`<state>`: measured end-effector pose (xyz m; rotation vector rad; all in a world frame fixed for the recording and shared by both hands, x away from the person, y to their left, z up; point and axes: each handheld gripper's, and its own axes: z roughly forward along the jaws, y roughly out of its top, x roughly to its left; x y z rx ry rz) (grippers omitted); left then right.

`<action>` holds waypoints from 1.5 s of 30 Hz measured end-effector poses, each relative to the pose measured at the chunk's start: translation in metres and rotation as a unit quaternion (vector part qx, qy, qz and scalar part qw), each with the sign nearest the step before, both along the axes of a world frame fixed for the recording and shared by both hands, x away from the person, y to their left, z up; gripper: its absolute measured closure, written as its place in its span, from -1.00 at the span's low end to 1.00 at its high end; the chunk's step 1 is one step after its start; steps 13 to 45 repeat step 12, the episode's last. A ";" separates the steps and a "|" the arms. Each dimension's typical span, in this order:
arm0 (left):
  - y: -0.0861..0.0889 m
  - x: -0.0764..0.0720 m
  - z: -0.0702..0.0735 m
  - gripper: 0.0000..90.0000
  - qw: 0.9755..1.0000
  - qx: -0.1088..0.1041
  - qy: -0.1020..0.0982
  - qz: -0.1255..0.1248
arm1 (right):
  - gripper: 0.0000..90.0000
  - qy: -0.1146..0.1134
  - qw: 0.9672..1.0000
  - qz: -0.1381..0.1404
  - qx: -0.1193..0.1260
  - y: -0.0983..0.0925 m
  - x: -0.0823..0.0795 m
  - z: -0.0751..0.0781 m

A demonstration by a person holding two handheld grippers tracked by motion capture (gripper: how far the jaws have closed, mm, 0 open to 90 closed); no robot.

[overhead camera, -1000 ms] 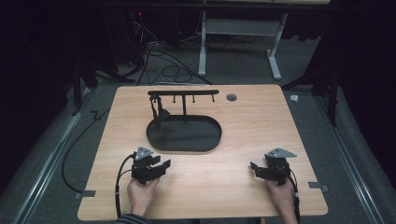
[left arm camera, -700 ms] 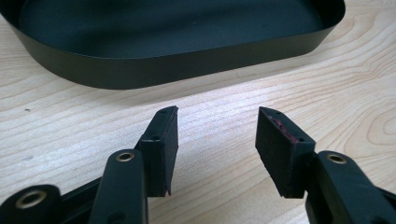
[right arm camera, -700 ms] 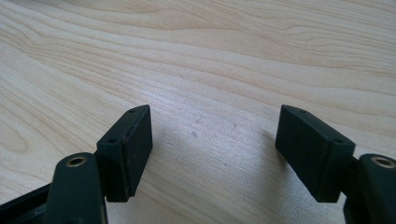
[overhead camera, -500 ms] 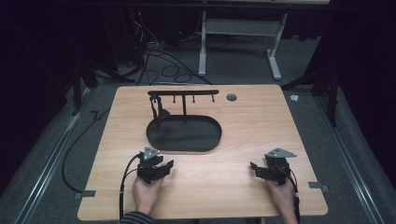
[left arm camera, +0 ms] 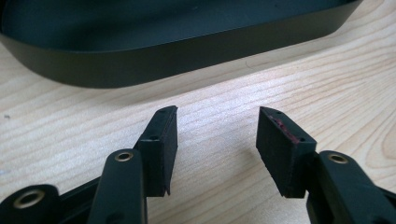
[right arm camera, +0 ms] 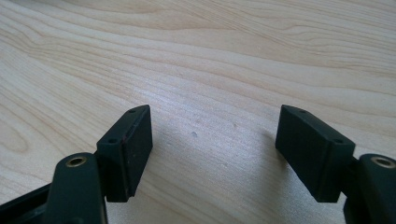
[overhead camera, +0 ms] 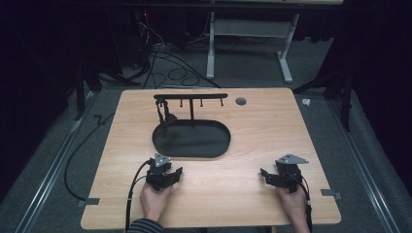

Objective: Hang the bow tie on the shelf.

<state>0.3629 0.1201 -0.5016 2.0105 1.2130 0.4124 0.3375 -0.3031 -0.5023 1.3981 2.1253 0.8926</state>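
Observation:
A black oval tray [overhead camera: 192, 138] with an upright rack [overhead camera: 190, 98] of hooks lies on the wooden table [overhead camera: 262, 131], left of its middle. My left gripper [overhead camera: 171, 174] rests on the table just in front of the tray, held by a hand, open and empty. In the left gripper view the tray wall [left arm camera: 187, 51] runs right ahead of the open gripper [left arm camera: 217, 135]. My right gripper [overhead camera: 267, 177] sits near the front right of the table, open and empty. The right gripper view has the open right gripper [right arm camera: 212, 140] over bare wood.
A small dark round cap [overhead camera: 240, 101] sits in the table near its far edge. Cables [overhead camera: 170, 63] and a grey stand [overhead camera: 252, 34] lie on the floor behind the table. A cable [overhead camera: 133, 189] trails from the left gripper.
The left gripper has slid a little to the right and toward the tray. The right gripper has stayed put.

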 end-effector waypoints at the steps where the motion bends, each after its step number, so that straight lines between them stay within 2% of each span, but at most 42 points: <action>1: -0.001 -0.001 0.000 0.08 1.000 0.002 -0.002 0.000 | -0.36 0.000 1.000 0.000 0.000 0.000 0.000 0.000; 5: -0.001 -0.005 -0.004 0.07 1.000 0.001 -0.024 -0.001 | -0.36 0.001 1.000 -0.001 0.000 0.000 0.000 0.000; 10: -0.006 -0.007 -0.005 -0.01 0.999 0.028 -0.034 -0.003 | -0.36 0.001 1.000 -0.001 0.000 0.000 0.000 0.000; 45: -0.006 -0.007 -0.005 -0.02 0.999 0.026 -0.032 -0.002 | -0.36 0.001 1.000 -0.001 0.000 0.000 0.000 0.000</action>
